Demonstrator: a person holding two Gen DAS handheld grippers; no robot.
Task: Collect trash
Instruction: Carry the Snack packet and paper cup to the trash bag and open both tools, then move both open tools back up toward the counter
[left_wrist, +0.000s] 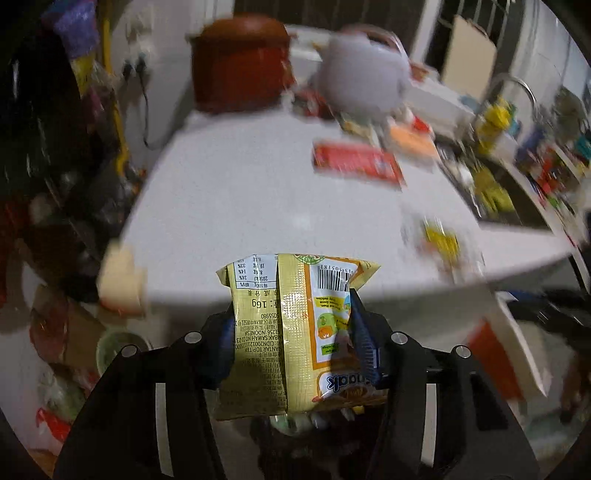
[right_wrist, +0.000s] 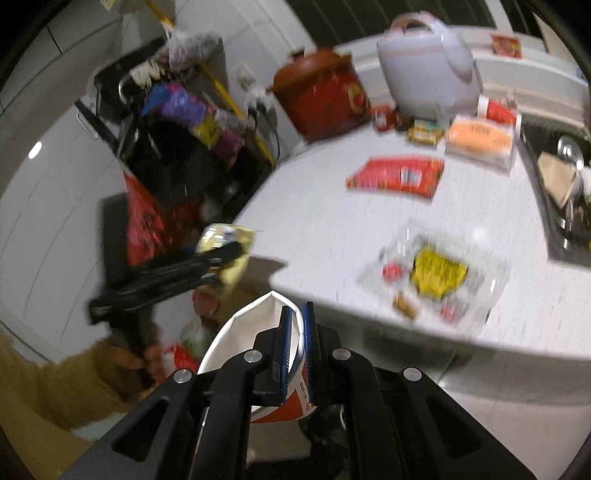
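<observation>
Can't read much on my left wrist cam: bkgd smeared by motion. Red packet (left_wrist: 357, 162) at 1 o'clock has print I can't make out; clear wrapper w/ yellow label (left_wrist: 441, 242) at 3 o'clock is just a streak. Snack packet (left_wrist: 291, 332) hides its own lower end behind the left gripper (left_wrist: 291, 321) body, brand name partly covered by the rt finger. Pale block (left_wrist: 122, 282) at 9 o'clock, can't tell what it is.

Right cam: paper cup (right_wrist: 255, 328) cut by the right gripper (right_wrist: 297, 343), base hidden. Sleeve (right_wrist: 55, 387) at 8 o'clock runs off frame; hand blurred. Sink (right_wrist: 561, 192) at 3 o'clock cropped, contents unclear.
</observation>
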